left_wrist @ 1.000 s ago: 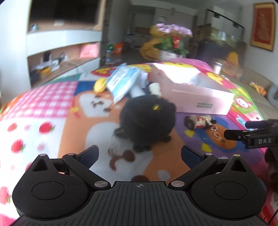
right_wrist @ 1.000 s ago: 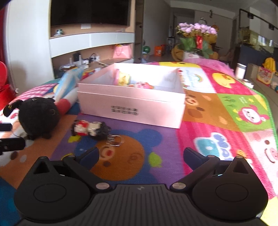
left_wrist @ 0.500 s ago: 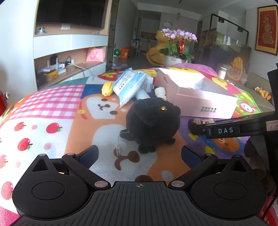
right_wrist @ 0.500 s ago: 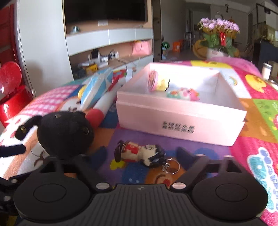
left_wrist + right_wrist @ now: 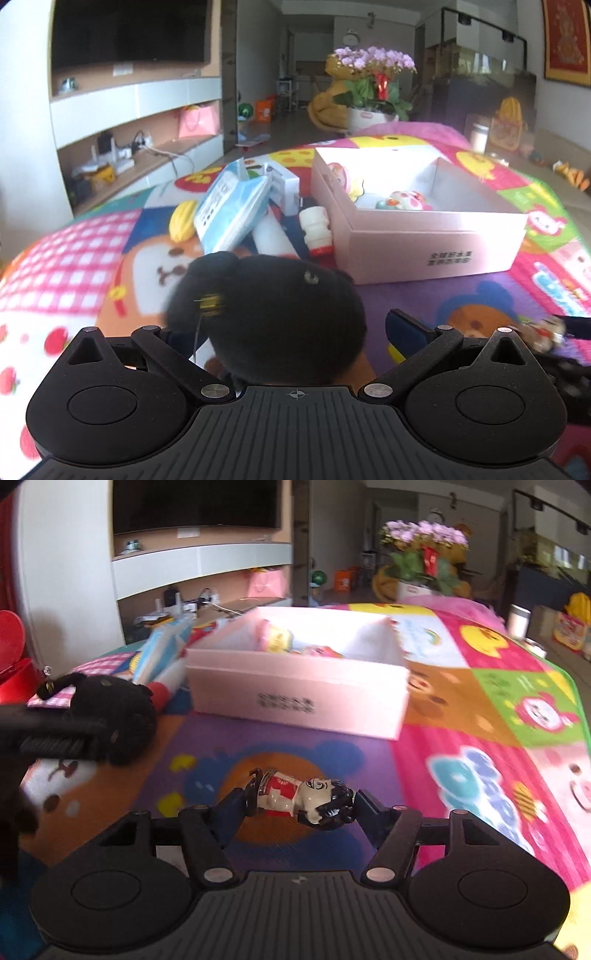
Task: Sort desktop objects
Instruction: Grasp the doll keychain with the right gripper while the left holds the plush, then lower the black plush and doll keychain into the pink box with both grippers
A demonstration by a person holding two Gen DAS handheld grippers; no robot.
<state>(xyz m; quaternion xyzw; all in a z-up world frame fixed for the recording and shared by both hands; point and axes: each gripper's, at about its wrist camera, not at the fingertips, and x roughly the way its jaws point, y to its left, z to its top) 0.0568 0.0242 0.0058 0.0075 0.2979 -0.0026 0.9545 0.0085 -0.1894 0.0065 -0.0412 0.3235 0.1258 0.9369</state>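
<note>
A black plush toy [image 5: 280, 317] sits on the colourful play mat, right in front of my left gripper [image 5: 288, 328]. Its jaws stand wide, with the plush between the fingers and hiding the left fingertip. My right gripper [image 5: 299, 805] is shut on a small figurine keychain [image 5: 299, 797] with a red top and black hair, held sideways between the pads just above the mat. That figurine shows blurred at the right edge of the left wrist view [image 5: 546, 330]. The open pink box [image 5: 424, 251] stands beyond, also seen from the right wrist [image 5: 295, 698], with the plush [image 5: 110, 720] to its left.
Small toys [image 5: 402, 199] lie inside the pink box. To its left lie a blue-and-white packet [image 5: 232, 206], a yellow toy [image 5: 183, 219], a small white bottle [image 5: 317, 229] and a white carton [image 5: 284, 184]. A flower pot [image 5: 373, 114] stands past the mat's far edge.
My left gripper has moved forward until the black plush sits between its fingers. My right gripper has closed on the figurine keychain, which lay loose on the mat before.
</note>
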